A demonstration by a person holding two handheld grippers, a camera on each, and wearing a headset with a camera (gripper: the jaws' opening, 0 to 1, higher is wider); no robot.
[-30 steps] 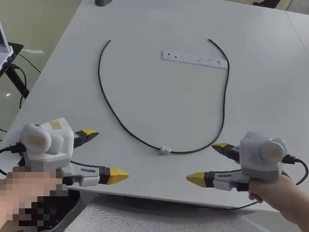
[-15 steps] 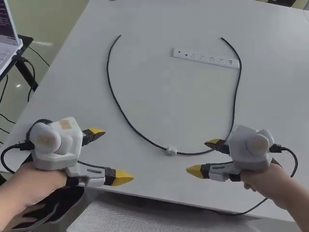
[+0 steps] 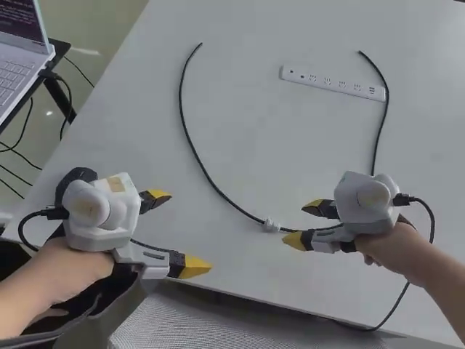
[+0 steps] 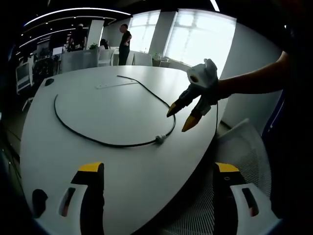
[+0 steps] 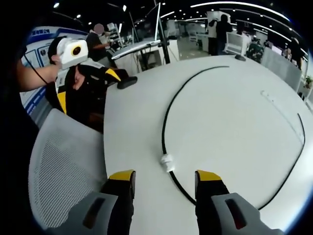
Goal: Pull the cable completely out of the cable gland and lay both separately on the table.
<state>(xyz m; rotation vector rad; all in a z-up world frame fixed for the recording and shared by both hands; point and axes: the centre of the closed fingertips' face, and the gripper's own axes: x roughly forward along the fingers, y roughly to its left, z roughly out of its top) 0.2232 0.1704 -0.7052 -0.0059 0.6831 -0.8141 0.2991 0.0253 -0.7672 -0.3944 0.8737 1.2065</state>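
Cable [image 3: 218, 185] loops on the desk [image 3: 276, 138], gland [image 3: 271, 226] threaded on it; right gripper [image 3: 302, 224], jaws released, hovers just beside the gland; left gripper [image 3: 180, 233], jaws released, near the desk edge; head view shows a power strip [image 3: 333, 82] beyond.

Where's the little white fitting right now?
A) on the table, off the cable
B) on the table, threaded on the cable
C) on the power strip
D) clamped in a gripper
B: the cable gland lies on the table with the cable through it, ahead of the open right gripper.
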